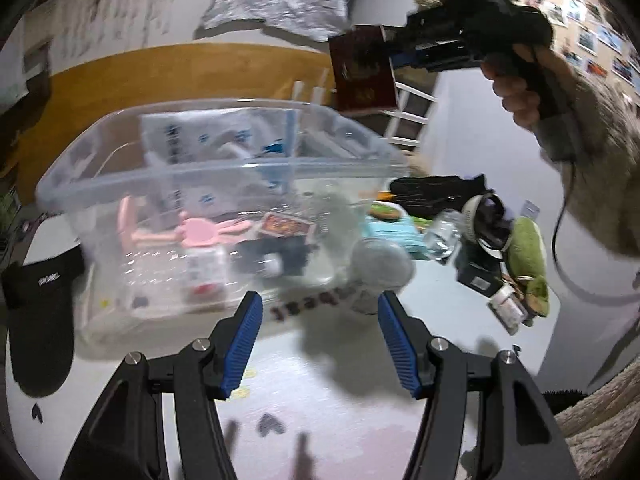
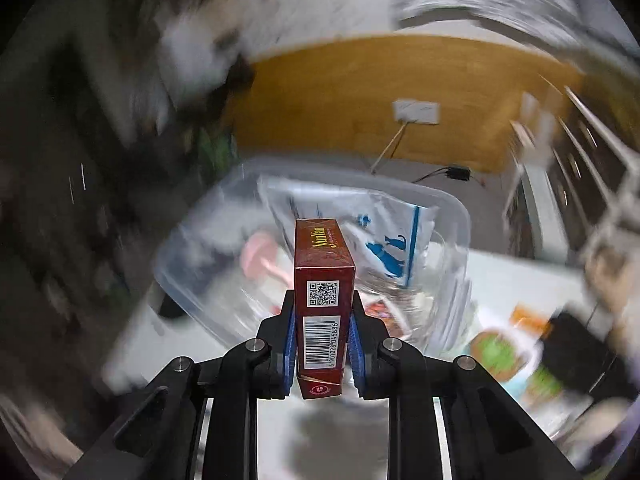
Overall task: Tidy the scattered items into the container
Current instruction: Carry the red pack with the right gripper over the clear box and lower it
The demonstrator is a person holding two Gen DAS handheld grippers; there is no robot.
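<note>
**Right wrist view: red box clamped above the clear bin**

Right wrist view shows the right gripper [image 2: 322,344] with its jaws closed on a small red box [image 2: 323,280], blue pads pressed against its two long sides. A QR code and a barcode on the box face the camera. Beyond the box lies the clear plastic bin [image 2: 452,208], blurred, with a white bag printed with blue cats [image 2: 384,240] and something pink [image 2: 256,256] inside it. To the right of the bin, loose things lie on the white counter [image 2: 512,280], too smeared to name.

Left wrist view shows the left gripper [image 1: 320,344] with its jaws open and nothing between them, hovering over the counter just in front of the bin [image 1: 216,172]. Inside the bin are a pink rabbit-shaped item [image 1: 200,232], a printed card [image 1: 286,226], the white bag and other small things seen through the wall. A black cap [image 1: 40,320] lies on the counter left of the bin. On the right of the bin sit a grey round object [image 1: 382,266], a black glove-like item [image 1: 432,192], a small clear bottle [image 1: 442,236], a round dark-faced gadget [image 1: 486,220] and a green soft toy [image 1: 530,256], all close together. High at the right, a hand [image 1: 516,88] in a pale fuzzy sleeve [image 1: 600,168] holds the right gripper, which carries the red box above the far right corner of the bin.
</note>
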